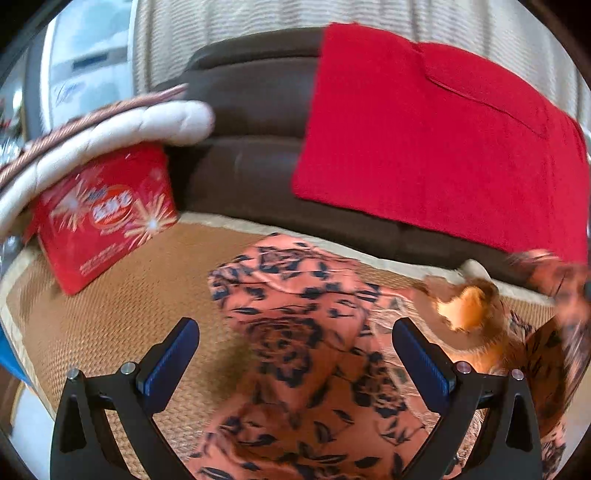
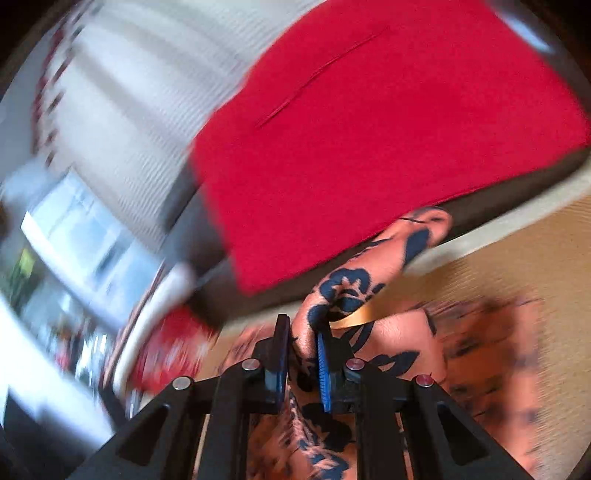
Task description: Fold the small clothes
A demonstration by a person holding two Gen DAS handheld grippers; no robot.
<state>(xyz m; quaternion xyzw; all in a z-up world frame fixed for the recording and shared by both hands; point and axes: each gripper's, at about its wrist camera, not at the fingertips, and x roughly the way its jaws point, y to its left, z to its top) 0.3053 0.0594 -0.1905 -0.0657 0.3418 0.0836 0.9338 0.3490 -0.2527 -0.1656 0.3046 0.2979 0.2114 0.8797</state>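
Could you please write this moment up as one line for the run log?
task: fold small clothes | right hand-held gripper: shut on floral garment, lifted | left hand-held gripper: open over garment | surface: woven mat

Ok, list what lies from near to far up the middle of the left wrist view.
Floral garment → woven mat → mat's pale border → dark brown sofa → pale ribbed curtain.

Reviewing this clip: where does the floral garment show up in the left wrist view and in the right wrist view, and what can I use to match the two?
Left wrist: the floral garment lies on the woven mat, centre to lower right, between the open left gripper.
Right wrist: lower centre and right, a fold pinched in the right gripper.
Shared landmark: red cloth on the dark sofa.
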